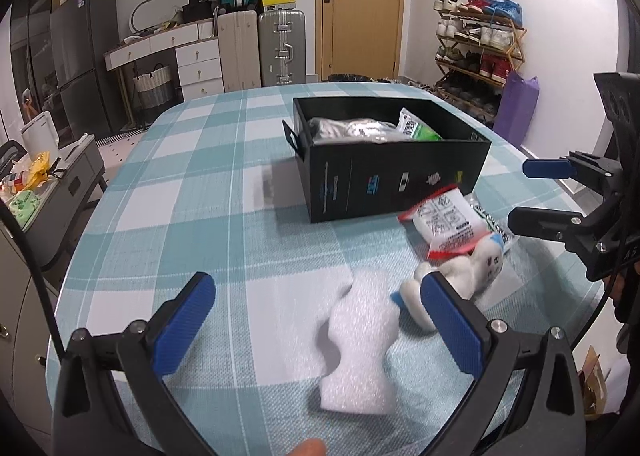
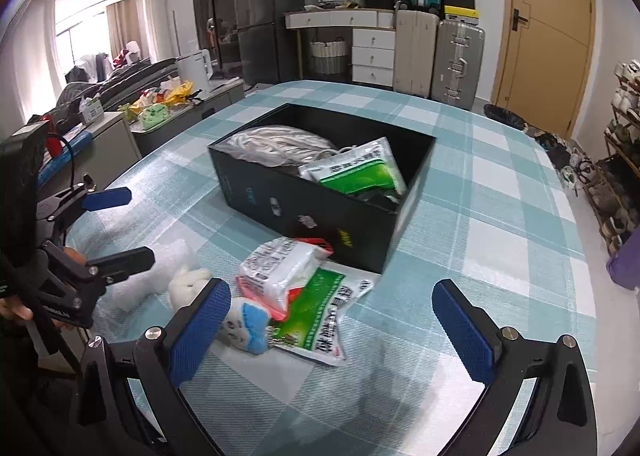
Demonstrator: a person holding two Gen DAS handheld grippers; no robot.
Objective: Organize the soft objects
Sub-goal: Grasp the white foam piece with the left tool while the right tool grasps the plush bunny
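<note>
A black box (image 1: 394, 184) (image 2: 320, 216) stands on the checked tablecloth and holds a white bundle (image 2: 280, 144) and a green-white packet (image 2: 360, 172). In front of it lie a white foam piece (image 1: 360, 340) (image 2: 160, 268), a white plush toy (image 1: 476, 268) (image 2: 240, 320), a red-white packet (image 1: 444, 222) (image 2: 280, 268) and a green-white packet (image 2: 316, 320). My left gripper (image 1: 320, 316) (image 2: 124, 224) is open, its fingers on either side of the foam piece. My right gripper (image 2: 332, 316) (image 1: 528, 192) is open just above the packets.
The table (image 1: 200, 176) drops off at its left and right edges. Beyond it stand suitcases (image 1: 280, 48), a white drawer unit (image 1: 192, 56), a shoe rack (image 1: 480, 48) and a side cabinet (image 2: 120, 128) with clutter on it.
</note>
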